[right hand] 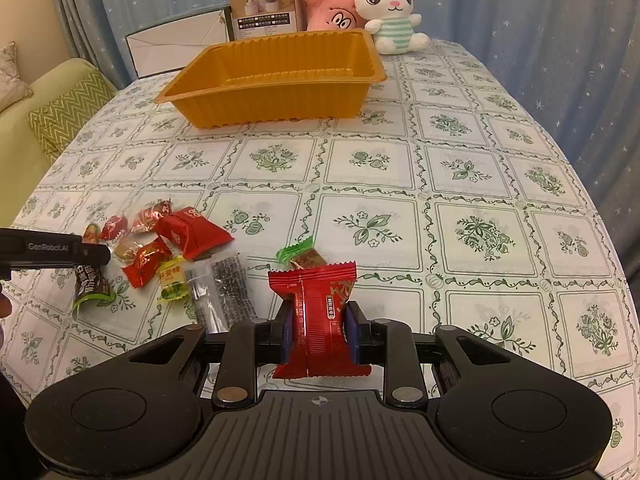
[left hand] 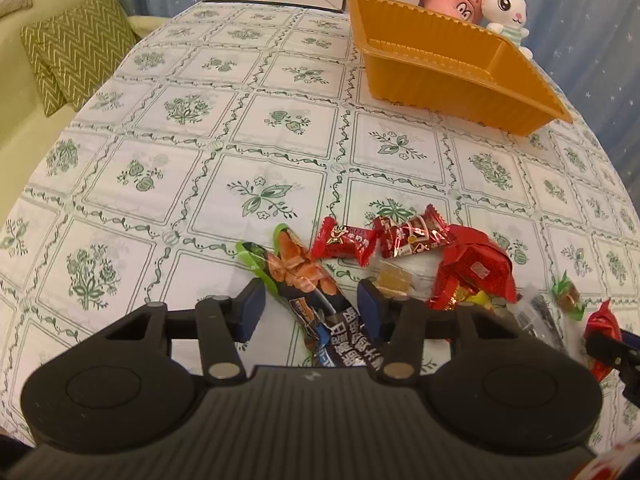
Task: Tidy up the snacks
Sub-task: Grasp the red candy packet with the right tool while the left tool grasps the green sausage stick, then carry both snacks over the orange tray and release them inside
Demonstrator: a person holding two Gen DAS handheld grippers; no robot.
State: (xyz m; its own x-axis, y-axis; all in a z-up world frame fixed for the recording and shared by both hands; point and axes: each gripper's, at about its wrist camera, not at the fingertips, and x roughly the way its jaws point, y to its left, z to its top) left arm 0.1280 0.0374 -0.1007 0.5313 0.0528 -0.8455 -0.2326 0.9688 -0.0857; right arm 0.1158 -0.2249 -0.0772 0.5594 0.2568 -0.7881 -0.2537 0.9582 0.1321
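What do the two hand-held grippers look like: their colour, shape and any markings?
Both are matte black plastic. The left gripper and the right gripper each have a ribbed centre plate, a round disc housing on either side, silver rivets on the linkage arms, and dark blue pads on the jaws. Seen from the right wrist view, the left one's side carries white "GenRobot.AI" lettering. No cables or sleeves show.

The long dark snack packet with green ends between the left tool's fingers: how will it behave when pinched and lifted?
The long dark packet looks like thin glossy film, so probably slippery. It far outruns the open left tool, so its ends likely droop. Probably light.
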